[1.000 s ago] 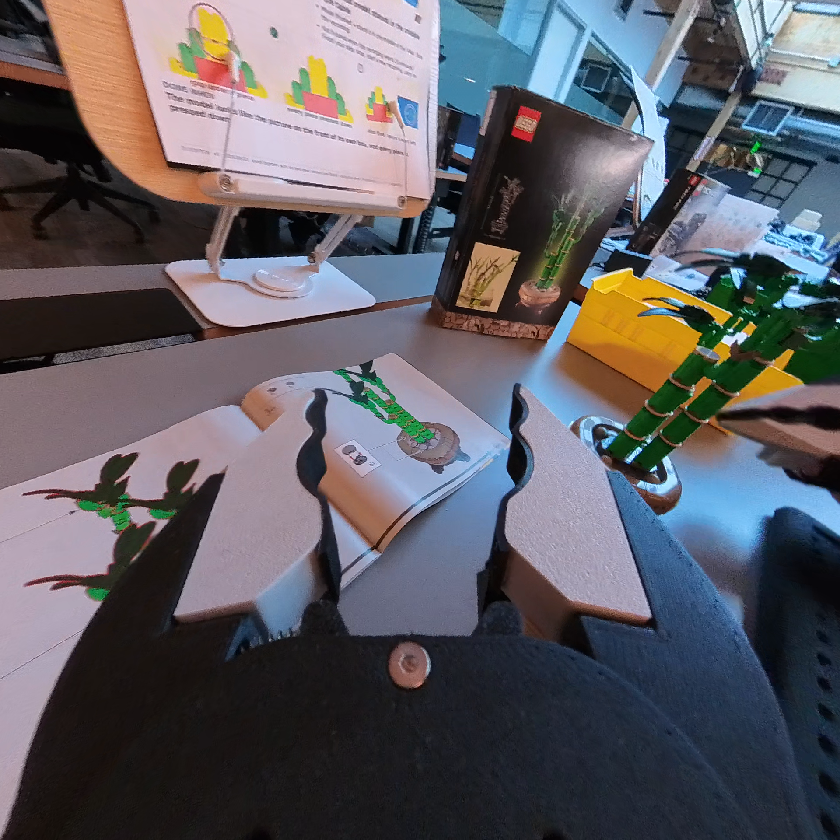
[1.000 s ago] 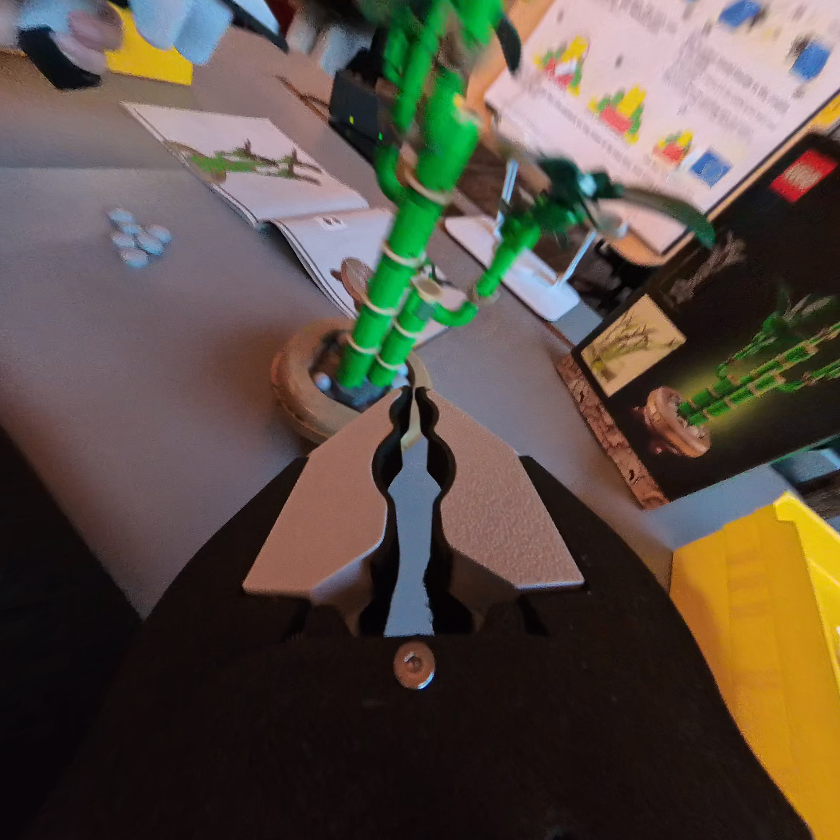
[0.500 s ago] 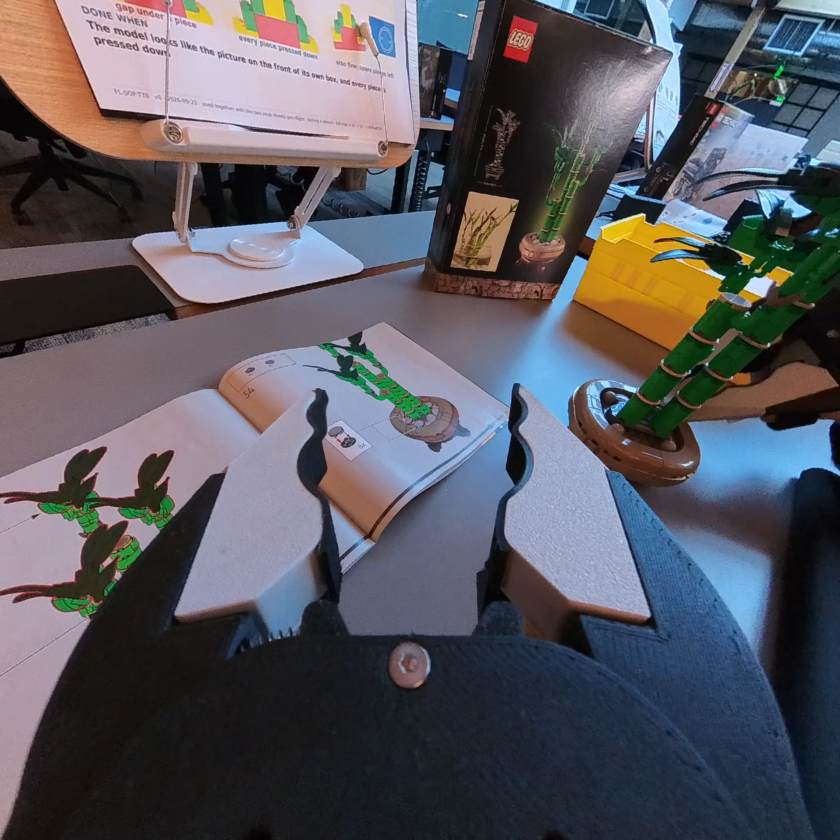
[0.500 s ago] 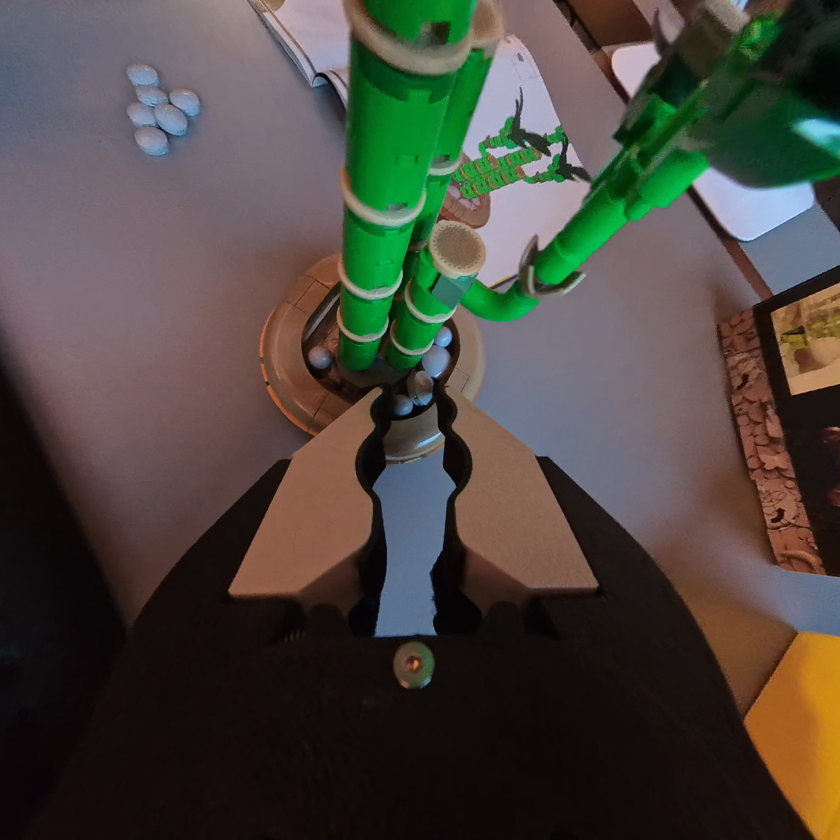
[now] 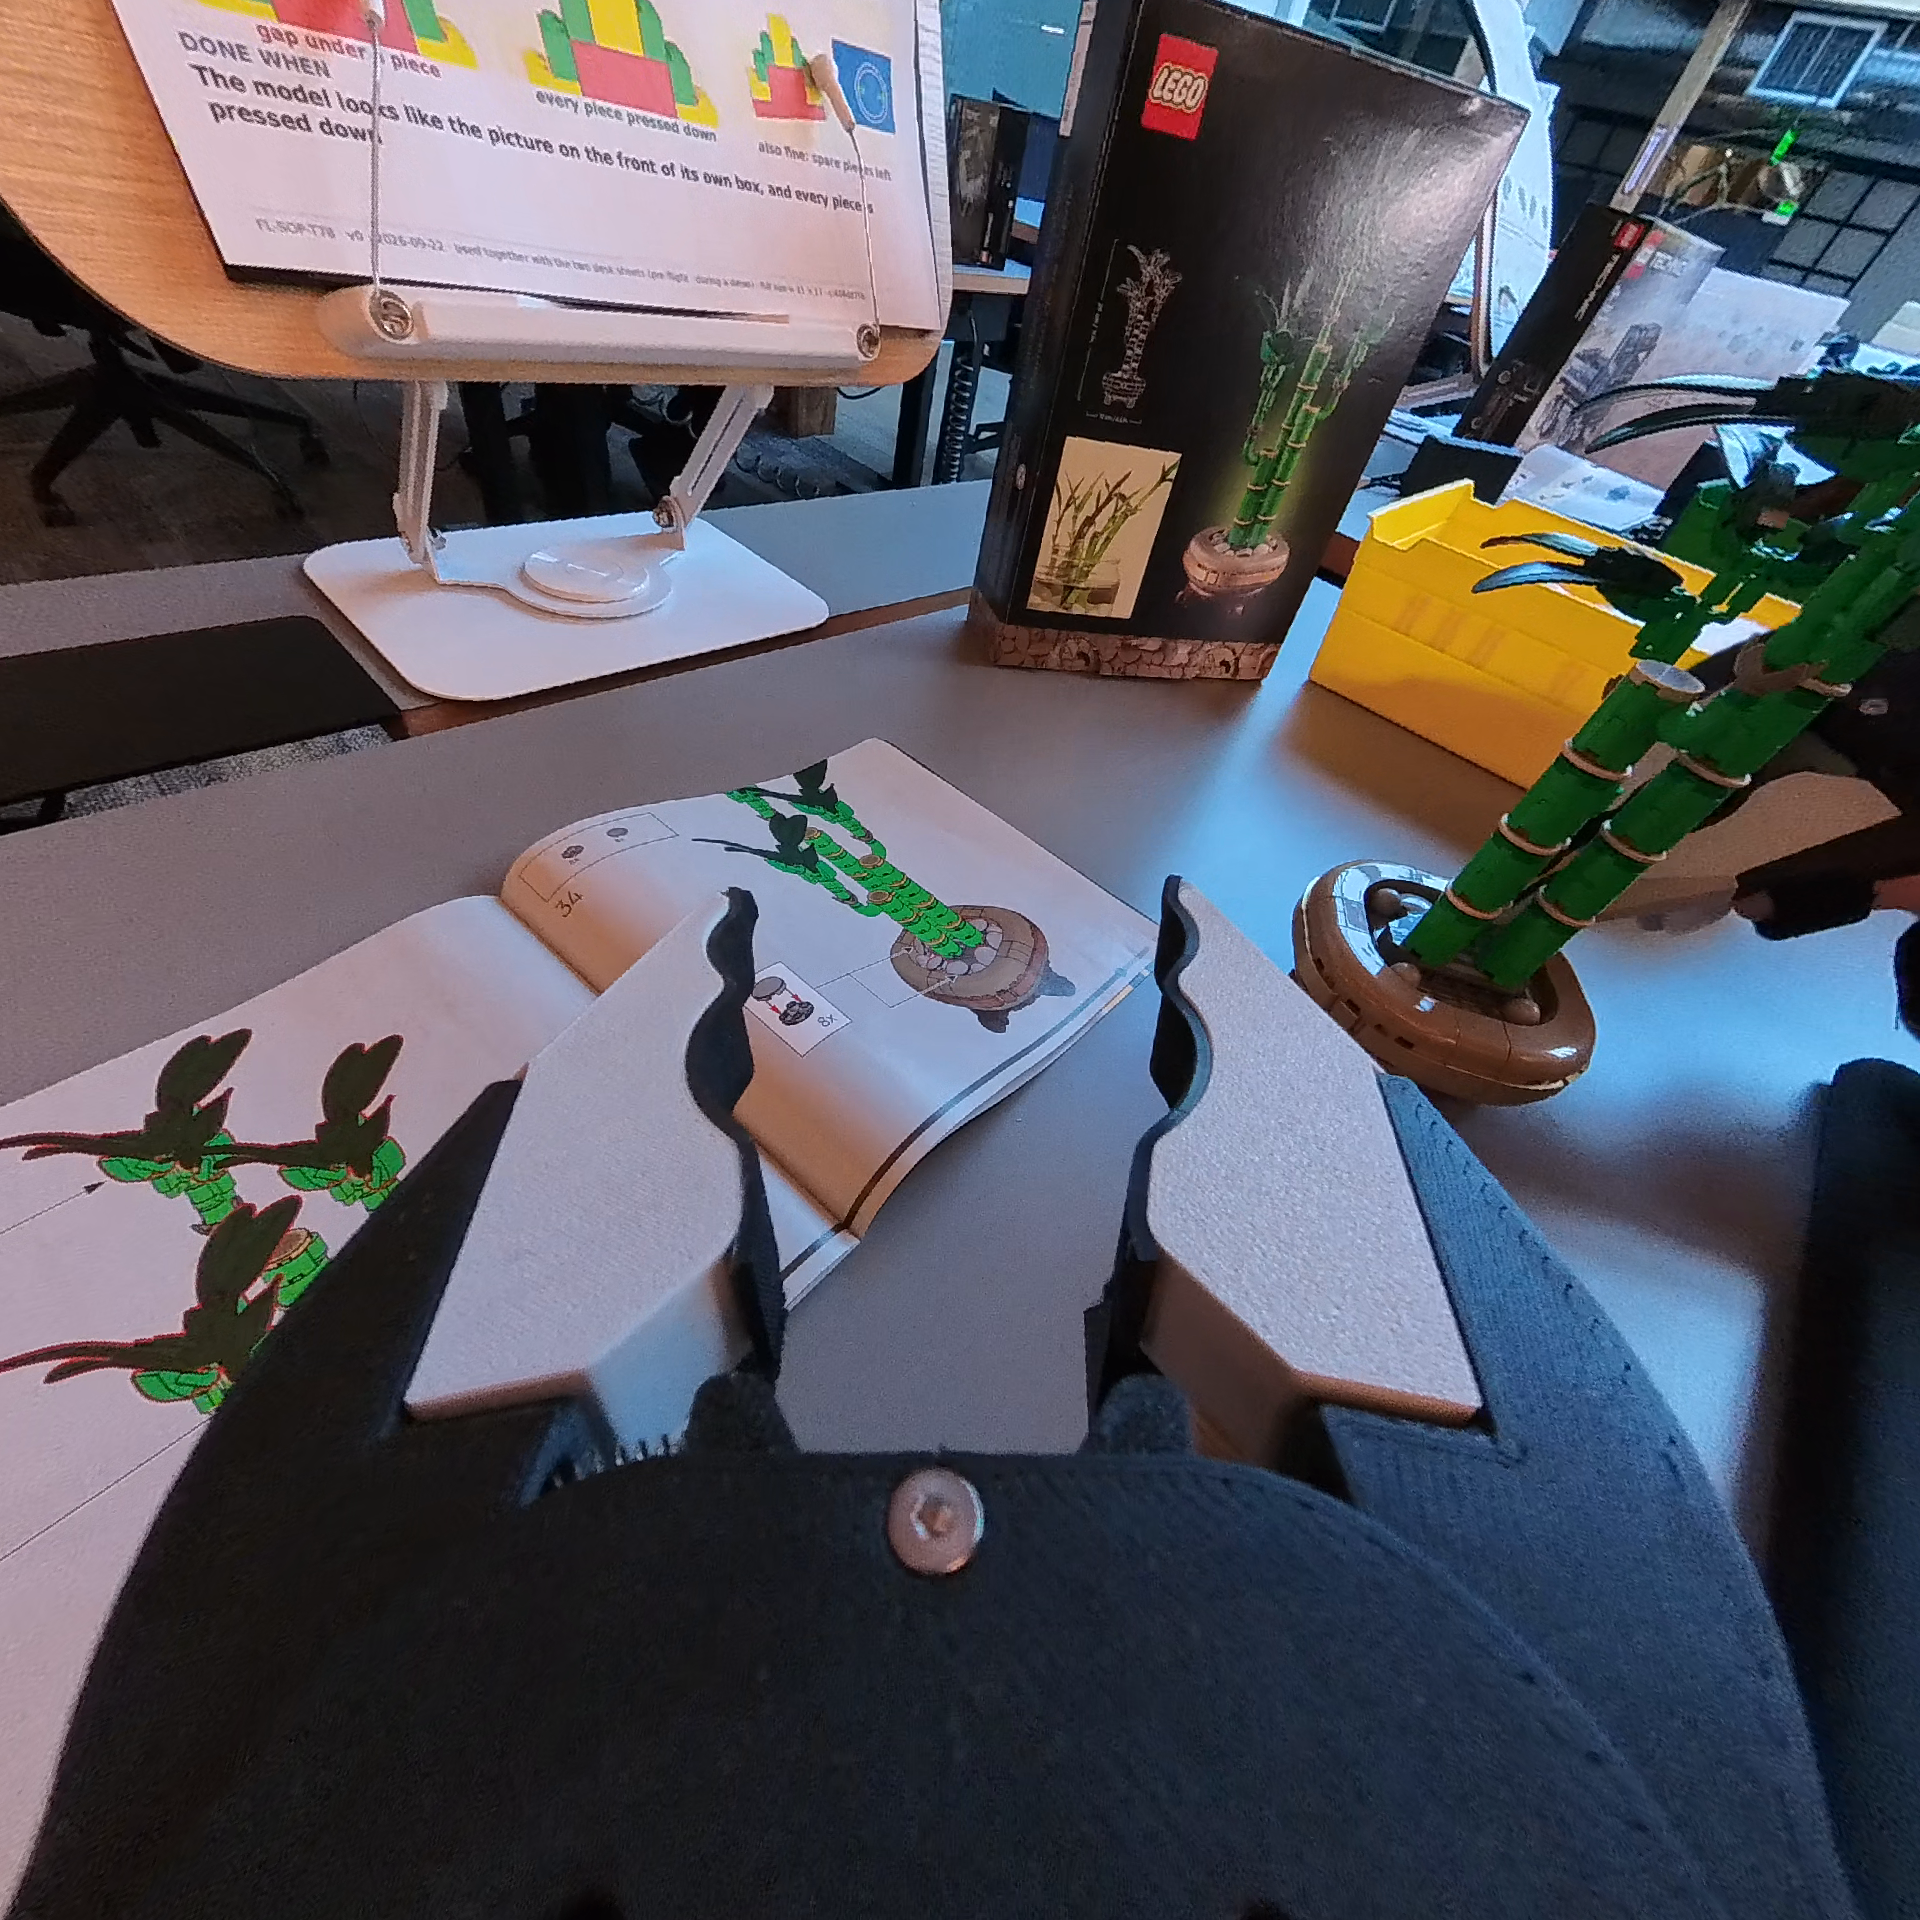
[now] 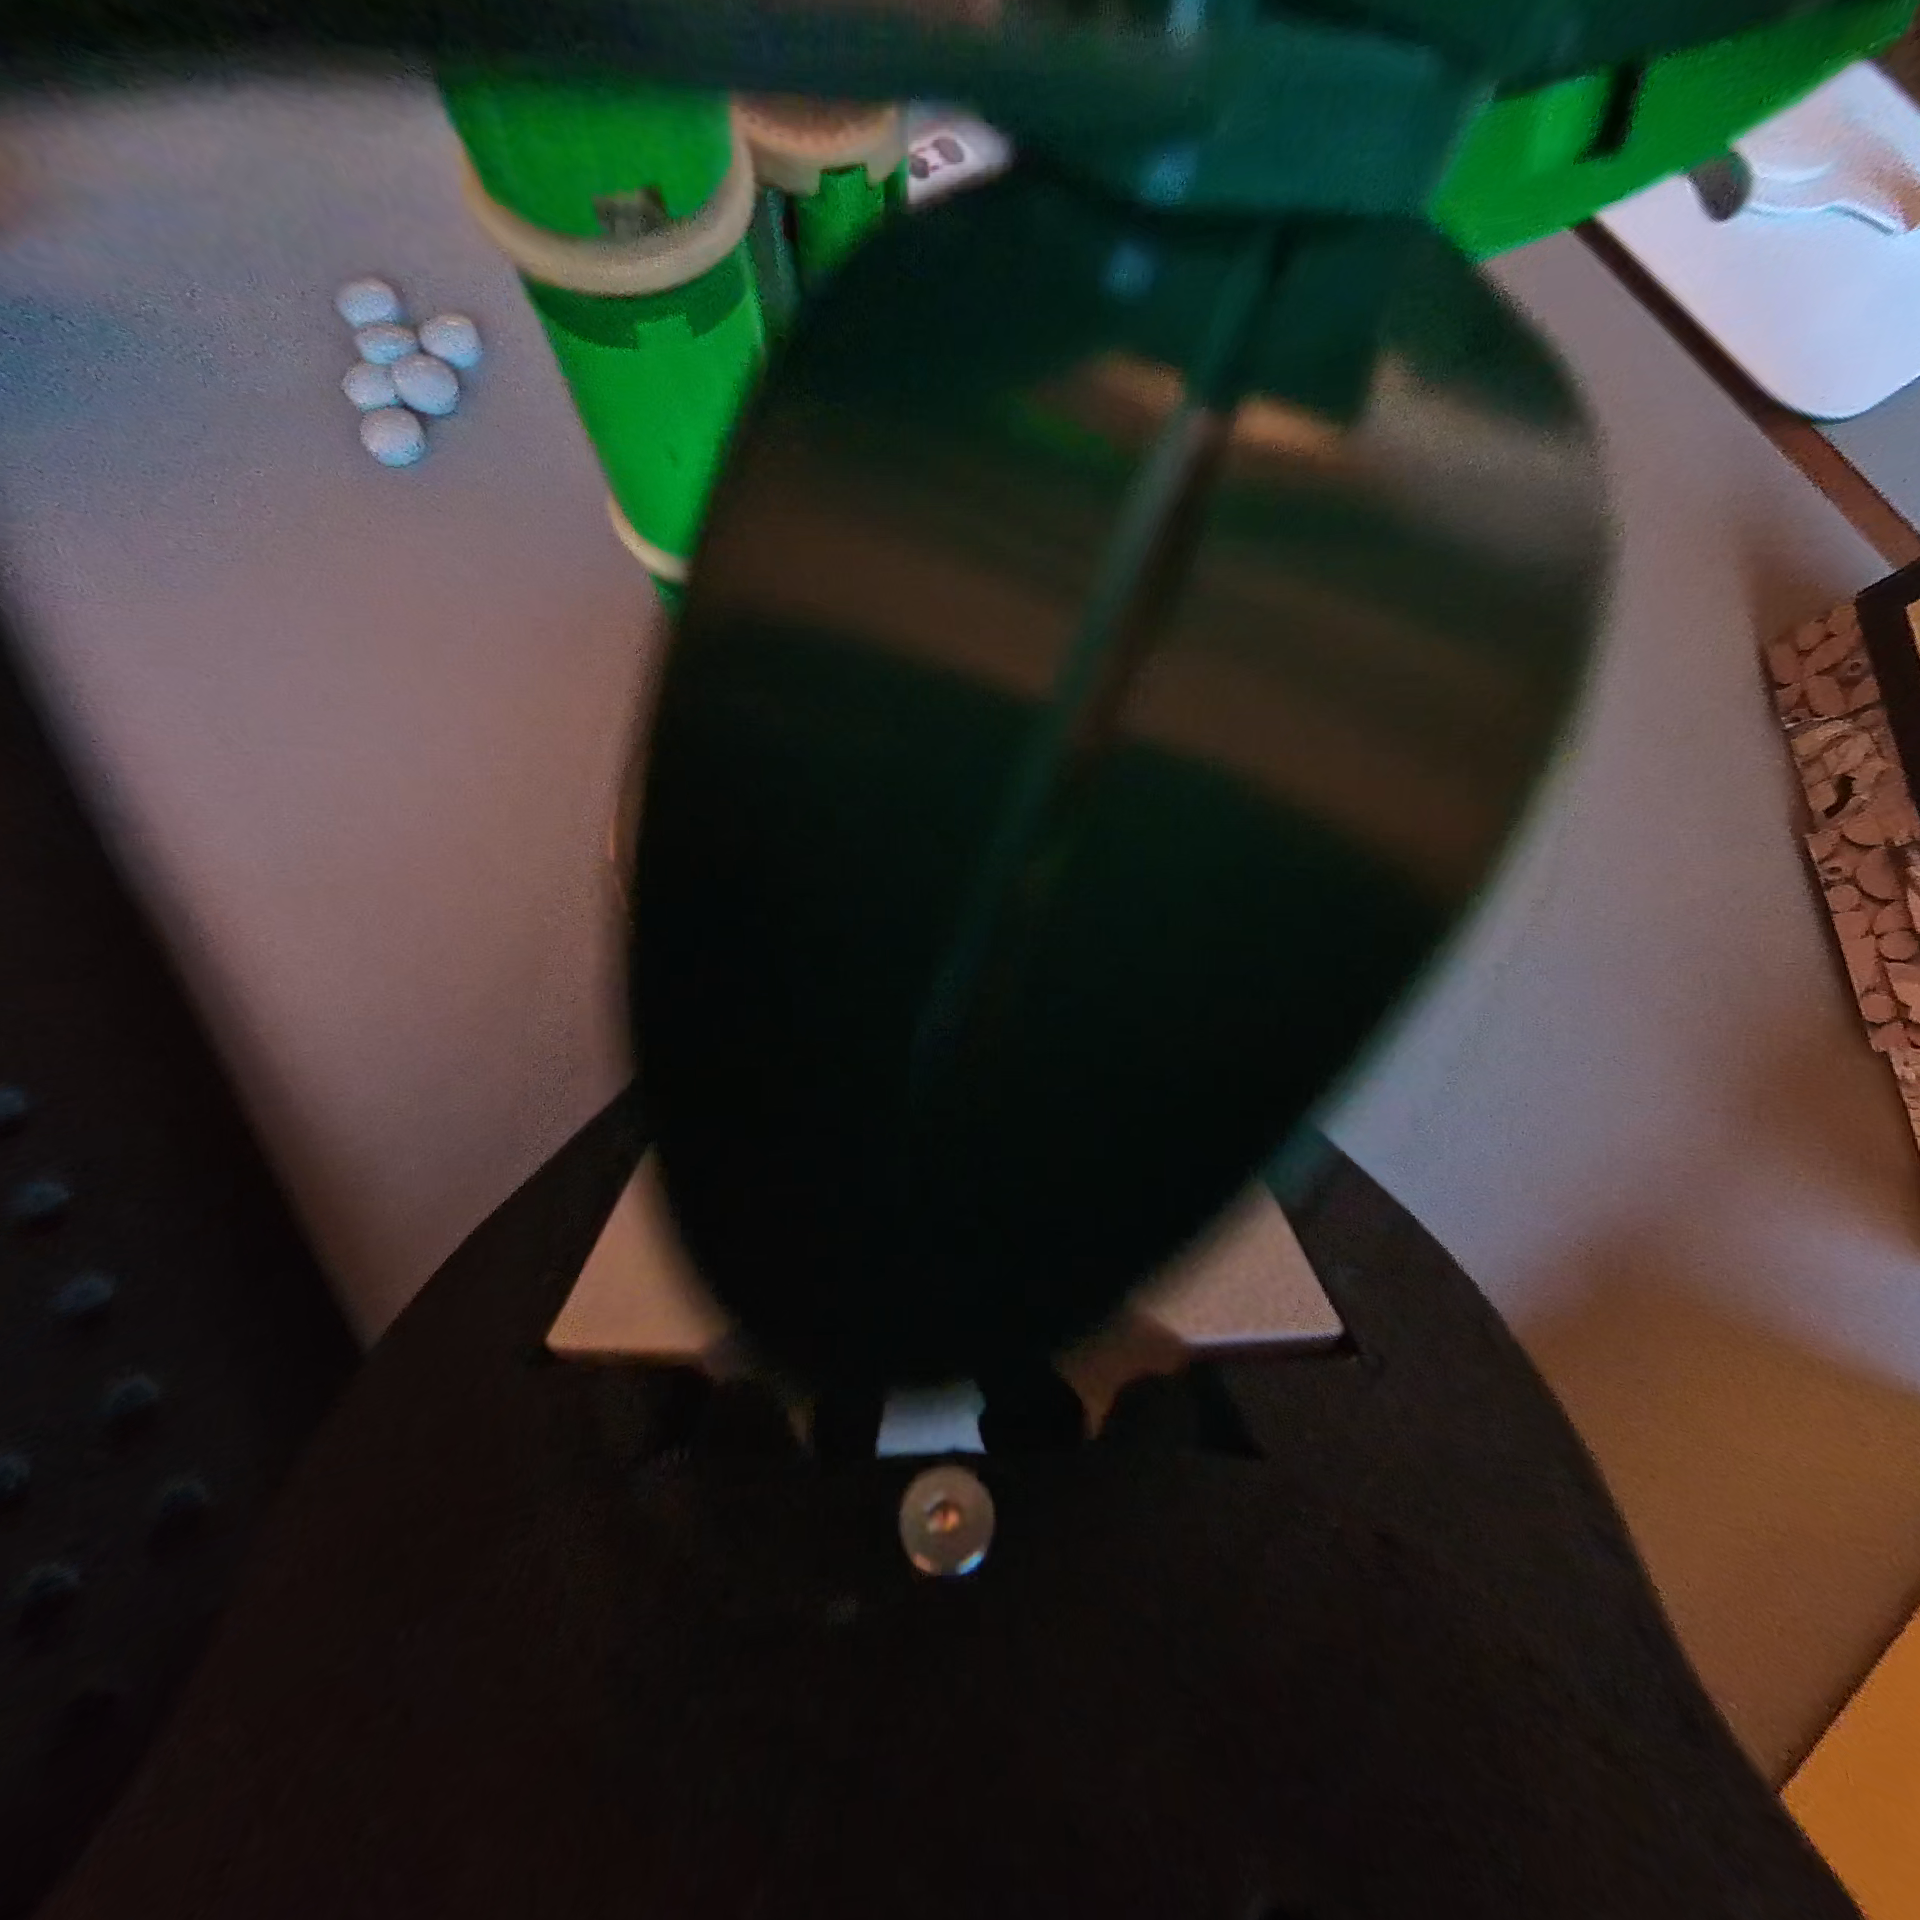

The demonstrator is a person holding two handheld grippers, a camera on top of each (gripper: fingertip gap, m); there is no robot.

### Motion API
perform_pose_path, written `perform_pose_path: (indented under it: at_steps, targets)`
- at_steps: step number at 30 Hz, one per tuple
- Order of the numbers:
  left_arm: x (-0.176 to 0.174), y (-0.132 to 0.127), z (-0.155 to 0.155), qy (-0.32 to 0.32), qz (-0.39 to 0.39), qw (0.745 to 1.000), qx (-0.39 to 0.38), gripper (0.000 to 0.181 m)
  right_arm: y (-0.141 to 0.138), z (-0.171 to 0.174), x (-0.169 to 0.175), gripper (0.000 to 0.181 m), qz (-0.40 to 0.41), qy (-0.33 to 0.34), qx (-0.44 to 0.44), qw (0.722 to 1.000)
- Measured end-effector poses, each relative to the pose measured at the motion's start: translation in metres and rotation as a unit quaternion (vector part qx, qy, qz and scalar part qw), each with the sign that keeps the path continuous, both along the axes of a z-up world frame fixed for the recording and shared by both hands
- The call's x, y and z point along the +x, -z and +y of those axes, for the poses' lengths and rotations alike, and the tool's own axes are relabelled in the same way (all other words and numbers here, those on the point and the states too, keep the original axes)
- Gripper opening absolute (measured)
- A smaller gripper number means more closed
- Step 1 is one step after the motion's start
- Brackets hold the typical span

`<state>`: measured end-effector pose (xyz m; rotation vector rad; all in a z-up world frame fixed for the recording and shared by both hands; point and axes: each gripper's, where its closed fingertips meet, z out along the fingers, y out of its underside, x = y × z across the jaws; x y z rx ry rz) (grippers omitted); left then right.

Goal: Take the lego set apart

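The lego bamboo model stands on the grey table: green stalks [image 5: 1621, 821] in a brown round pot [image 5: 1455, 1029], right of my left gripper. My left gripper [image 5: 956, 904] is open and empty, hovering over the open instruction booklet [image 5: 831, 987]. In the right wrist view a dark green leaf [image 6: 1091, 779] of the model fills the middle and hides my right gripper's fingertips; a green stalk [image 6: 644, 395] rises behind it. One right finger [image 5: 1756, 847] shows in the left wrist view, just behind the stalks above the pot.
The black set box [image 5: 1226, 364] stands at the back, with a yellow bin [image 5: 1475, 644] to its right and a white document stand [image 5: 561, 592] to its left. Several loose grey round pieces [image 6: 405, 364] lie on the table left of the model. Across from one pair of fingers to the other is roughly 25 cm.
My right gripper has moved in close against the model, from pointing at the pot to sitting under a leaf that now covers its fingers. The left gripper stays open and has barely shifted.
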<state>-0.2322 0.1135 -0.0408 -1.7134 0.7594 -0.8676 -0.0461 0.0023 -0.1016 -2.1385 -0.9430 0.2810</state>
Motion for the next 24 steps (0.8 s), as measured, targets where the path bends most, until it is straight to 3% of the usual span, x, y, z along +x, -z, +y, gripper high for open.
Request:
perform_pose_path:
  at_steps: [1,5,9,14,16,18,21,24]
  targets:
    - [0.0,0.0,0.0,0.0,0.0,1.0,0.0,0.077,-0.001,0.0,0.002,0.002,0.001,0.005,0.006,1.0]
    - [-0.001,-0.001,0.0,-0.001,-0.001,1.0,0.001,0.077,-0.018,-0.008,0.008,0.002,0.038,0.029,0.038,0.998]
    - [-0.002,-0.002,0.002,-0.003,-0.008,1.0,-0.003,0.077,-0.043,-0.038,-0.001,0.002,0.091,0.028,0.078,0.992]
    - [-0.003,-0.003,0.002,-0.004,-0.009,1.0,-0.004,0.077,-0.068,-0.074,-0.075,0.002,0.114,-0.057,0.128,0.984]
    - [-0.004,-0.004,0.002,-0.005,-0.01,1.0,-0.001,0.077,-0.057,-0.073,-0.118,0.002,0.093,-0.113,0.124,0.981]
    - [-0.006,-0.006,0.002,-0.008,-0.014,1.0,0.0,0.077,-0.031,-0.062,-0.151,0.002,0.021,-0.161,0.129,0.978]
    - [-0.01,-0.007,0.005,-0.013,-0.021,1.0,-0.003,0.076,0.0,-0.04,-0.181,0.002,-0.102,-0.208,0.172,0.957]
    - [-0.012,-0.006,0.007,-0.015,-0.024,1.0,-0.009,0.076,0.017,-0.02,-0.193,0.002,-0.169,-0.225,0.196,0.939]
